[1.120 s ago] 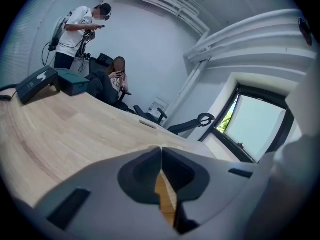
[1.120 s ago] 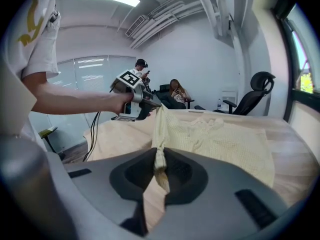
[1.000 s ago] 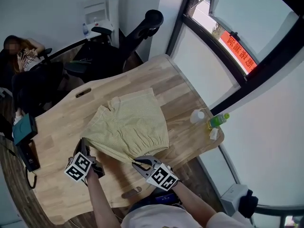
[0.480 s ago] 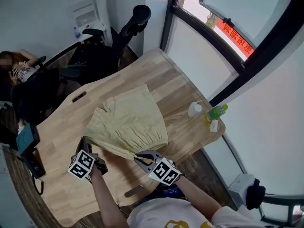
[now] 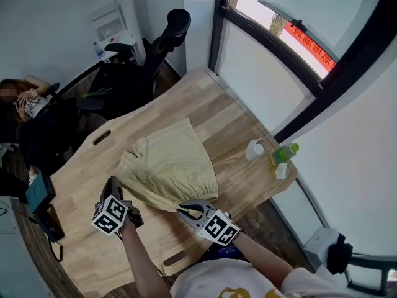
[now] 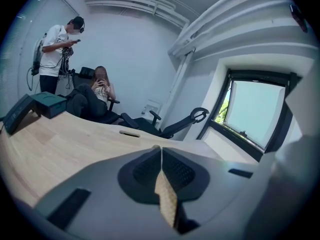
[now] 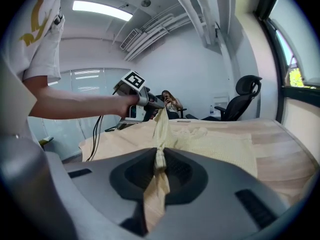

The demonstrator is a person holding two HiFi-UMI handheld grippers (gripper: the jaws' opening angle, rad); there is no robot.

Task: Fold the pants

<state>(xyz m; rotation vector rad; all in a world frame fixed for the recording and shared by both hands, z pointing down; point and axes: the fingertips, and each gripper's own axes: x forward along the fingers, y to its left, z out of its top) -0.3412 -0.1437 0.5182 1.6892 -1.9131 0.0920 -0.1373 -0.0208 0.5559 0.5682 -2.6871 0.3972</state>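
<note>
Two grippers have hold of the pale yellow pants (image 5: 170, 166) at their near, gathered edge. The left gripper (image 5: 113, 184) is shut tight on one corner: in the left gripper view a thin strip of the yellow fabric (image 6: 166, 199) is squeezed between its pads and hangs down from them. The right gripper (image 5: 182, 211) is closed on the other corner, its jaws a little apart around a bunched fold of cloth (image 7: 159, 159). That near edge is raised off the wooden bench (image 5: 205, 101) and stretches between the two grippers. The rest of the pants lies flat on the bench, legs pointing away from the person. Well to the right, near the bench's edge, a green bottle (image 5: 284, 153) stands beside a white cup (image 5: 254, 148). A black office chair (image 5: 164, 42) stands beyond the far end.
</note>
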